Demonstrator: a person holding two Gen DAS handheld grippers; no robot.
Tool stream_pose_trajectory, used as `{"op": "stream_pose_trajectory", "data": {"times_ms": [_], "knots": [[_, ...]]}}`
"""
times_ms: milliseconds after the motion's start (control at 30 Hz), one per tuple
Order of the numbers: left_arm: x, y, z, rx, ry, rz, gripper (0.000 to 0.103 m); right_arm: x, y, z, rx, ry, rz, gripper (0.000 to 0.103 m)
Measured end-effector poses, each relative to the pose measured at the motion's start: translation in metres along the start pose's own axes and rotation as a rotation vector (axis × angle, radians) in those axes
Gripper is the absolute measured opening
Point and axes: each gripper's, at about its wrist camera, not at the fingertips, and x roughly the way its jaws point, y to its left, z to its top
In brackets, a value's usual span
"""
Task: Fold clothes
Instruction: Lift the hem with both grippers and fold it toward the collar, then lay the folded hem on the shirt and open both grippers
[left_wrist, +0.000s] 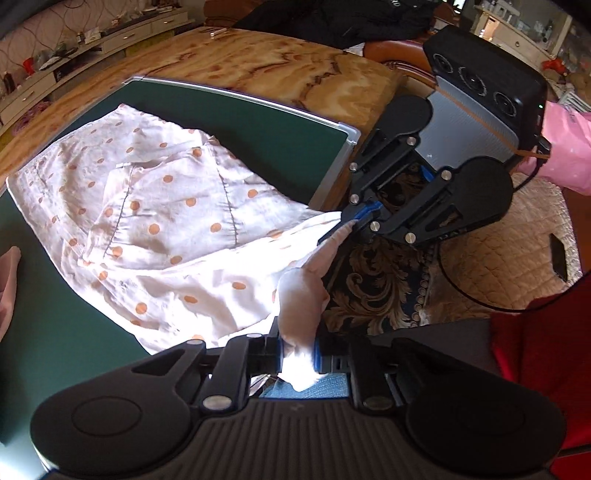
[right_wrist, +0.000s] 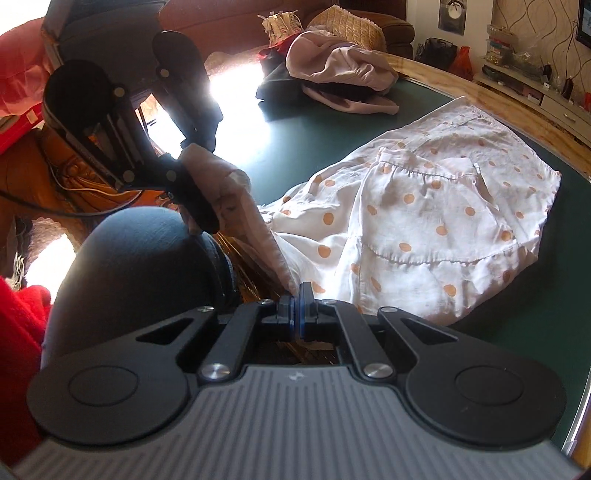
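A white garment with orange dots (left_wrist: 166, 206) lies crumpled on a green mat (left_wrist: 258, 122), its near edge lifted off the mat's corner. At the bottom of the left wrist view my left gripper (left_wrist: 297, 354) is shut on a bunched wad of that edge. My right gripper (left_wrist: 343, 225) pinches the same edge a little farther along, over the mat's corner. In the right wrist view the dotted garment (right_wrist: 436, 214) spreads to the right. There the right gripper (right_wrist: 296, 295) is shut on thin cloth, and the left gripper (right_wrist: 201, 212) holds its wad up at the left.
A pile of pink and dark clothes (right_wrist: 340, 77) sits at the mat's (right_wrist: 314, 147) far end. A pink cloth (left_wrist: 9, 280) lies at the left. A black and grey box (left_wrist: 487, 85) stands beyond the wooden table edge (left_wrist: 295, 70). A knee in jeans (right_wrist: 140, 258) is close below.
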Motion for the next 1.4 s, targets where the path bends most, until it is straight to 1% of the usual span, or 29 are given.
{"op": "stream_pose_trajectory", "data": {"times_ms": [133,200,267,367,467,567,633,700,733,767,800,867,900,967,1000,1067,1133,1167,1233,1267,1333,1400], "knots": [[-0.008,0.033,0.019,0.072,0.035,-0.096,0.016,-0.003,-0.039,0.030,0.077,-0.010,0.083,0.004],[-0.003,0.058,0.034,0.108,0.033,-0.147,0.016,0.004,-0.063,0.046,0.093,0.004,0.114,0.004],[0.007,0.087,0.050,0.133,0.041,-0.169,0.016,0.015,-0.091,0.061,0.122,0.017,0.142,0.004],[0.026,0.128,0.072,0.134,0.053,-0.206,0.016,0.037,-0.138,0.073,0.199,0.029,0.176,0.004],[0.049,0.176,0.091,0.106,0.057,-0.232,0.016,0.063,-0.186,0.079,0.290,0.035,0.203,0.004],[0.072,0.223,0.109,0.071,0.058,-0.253,0.019,0.091,-0.224,0.078,0.376,0.037,0.216,0.005],[0.086,0.251,0.116,0.017,0.044,-0.249,0.023,0.109,-0.244,0.076,0.430,0.041,0.217,0.005],[0.098,0.273,0.117,-0.039,0.032,-0.223,0.032,0.125,-0.256,0.071,0.458,0.051,0.199,0.005],[0.101,0.279,0.114,-0.067,0.025,-0.195,0.038,0.132,-0.261,0.069,0.469,0.056,0.190,0.005],[0.103,0.286,0.110,-0.100,0.019,-0.164,0.052,0.137,-0.265,0.066,0.480,0.054,0.186,0.007],[0.105,0.292,0.105,-0.137,0.013,-0.141,0.055,0.140,-0.267,0.064,0.491,0.047,0.188,0.007],[0.102,0.303,0.093,-0.212,-0.031,-0.131,0.055,0.143,-0.270,0.060,0.505,0.035,0.186,0.009],[0.098,0.306,0.086,-0.248,-0.062,-0.130,0.055,0.141,-0.268,0.060,0.495,0.031,0.170,0.011],[0.084,0.303,0.071,-0.297,-0.134,-0.119,0.056,0.134,-0.261,0.061,0.461,0.015,0.119,0.023],[0.078,0.300,0.064,-0.319,-0.165,-0.107,0.055,0.129,-0.257,0.062,0.442,-0.002,0.085,0.027],[0.073,0.294,0.052,-0.367,-0.215,-0.068,0.057,0.120,-0.249,0.064,0.405,-0.037,0.015,0.048],[0.072,0.288,0.043,-0.430,-0.237,-0.025,0.058,0.111,-0.241,0.068,0.366,-0.091,-0.062,0.051],[0.073,0.285,0.039,-0.461,-0.247,-0.006,0.058,0.108,-0.237,0.070,0.353,-0.124,-0.079,0.051],[0.072,0.276,0.030,-0.509,-0.279,0.024,0.058,0.106,-0.230,0.075,0.339,-0.189,-0.045,0.051],[0.069,0.270,0.025,-0.530,-0.304,0.036,0.058,0.109,-0.226,0.081,0.333,-0.202,-0.014,0.051],[0.062,0.257,0.015,-0.565,-0.351,0.058,0.059,0.123,-0.217,0.099,0.295,-0.210,0.010,0.051],[0.061,0.243,0.006,-0.590,-0.376,0.076,0.059,0.141,-0.210,0.117,0.255,-0.188,-0.017,0.051]]}}
